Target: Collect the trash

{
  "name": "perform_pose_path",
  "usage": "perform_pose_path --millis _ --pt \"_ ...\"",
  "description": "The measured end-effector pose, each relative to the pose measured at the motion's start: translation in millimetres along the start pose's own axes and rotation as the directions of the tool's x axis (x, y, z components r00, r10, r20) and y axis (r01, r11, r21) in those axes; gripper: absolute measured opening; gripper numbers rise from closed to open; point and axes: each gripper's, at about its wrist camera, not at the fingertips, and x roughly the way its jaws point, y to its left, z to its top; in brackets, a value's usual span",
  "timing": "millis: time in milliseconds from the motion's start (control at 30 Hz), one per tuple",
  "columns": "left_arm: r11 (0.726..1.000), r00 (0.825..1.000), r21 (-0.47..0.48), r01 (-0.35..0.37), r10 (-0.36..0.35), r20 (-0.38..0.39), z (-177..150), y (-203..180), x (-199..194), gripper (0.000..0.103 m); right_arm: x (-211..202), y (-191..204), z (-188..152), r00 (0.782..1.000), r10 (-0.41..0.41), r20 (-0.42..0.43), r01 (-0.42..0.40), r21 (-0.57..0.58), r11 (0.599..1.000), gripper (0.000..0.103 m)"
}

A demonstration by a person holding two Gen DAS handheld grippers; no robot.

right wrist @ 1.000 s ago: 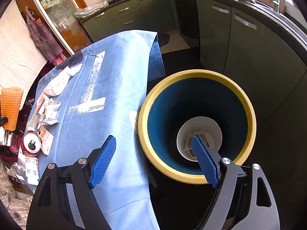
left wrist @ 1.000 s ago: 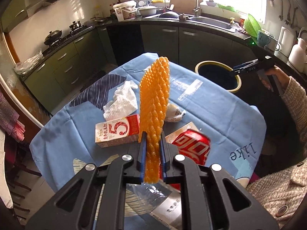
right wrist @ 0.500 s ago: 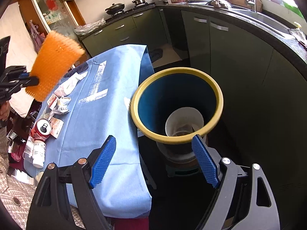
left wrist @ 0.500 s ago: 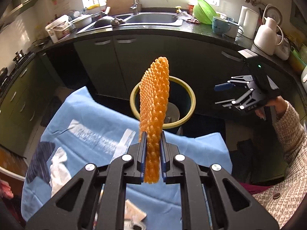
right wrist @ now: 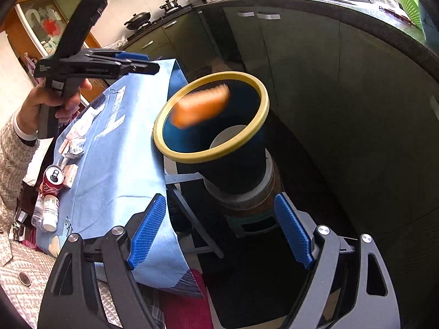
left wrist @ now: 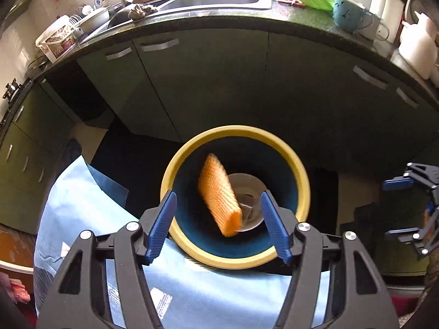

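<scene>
Left gripper (left wrist: pixel 218 219) opening over round yellow-rimmed bin (left wrist: pixel 301 181); ribbed orange foam sleeve (left wrist: pixel 219 194) free.

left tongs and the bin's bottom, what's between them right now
The orange foam net, loose and blurred, falling inside the bin as the left tongs open above it. The left wrist view shows it; nothing touches the net.

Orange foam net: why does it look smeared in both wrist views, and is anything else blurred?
Left wrist view: the orange foam net is slightly streaked, falling free into the bin; the opening left gripper is sharp. Right wrist view: heavier smear; bin rim and right gripper crisp.
</scene>
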Motion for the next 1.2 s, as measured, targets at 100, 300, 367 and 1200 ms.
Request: perform_pose_path --millis 100,300,367,1200 --pt "0.999 0.998 -0.031 0.021 -0.02 0.053 -8.6 5.8 -37.9 0.061 3.8 4.0 0.7 1.0 0.021 -0.001 -0.021 -0.012 1.0 0.081" --pt "0.987 0.979 -0.161 -0.027 0.058 0.193 -65.1 32.1 -151.9 0.072 18.9 54.0 18.6 0.993 0.117 -0.01 -0.118 -0.126 0.985 0.081" --pt "0.976 0.968 -0.209 -0.059 0.107 0.226 -95.4 43.8 -184.8 0.076 27.5 84.2 26.4 0.988 0.154 -0.03 -0.157 -0.193 0.969 0.081" --pt "0.774 0.919 -0.622 -0.116 0.321 0.228 -422.4 111.4 -277.3 0.089 232.0 380.7 99.1 0.904 0.132 -0.408 -0.304 -0.393 0.868 0.076"
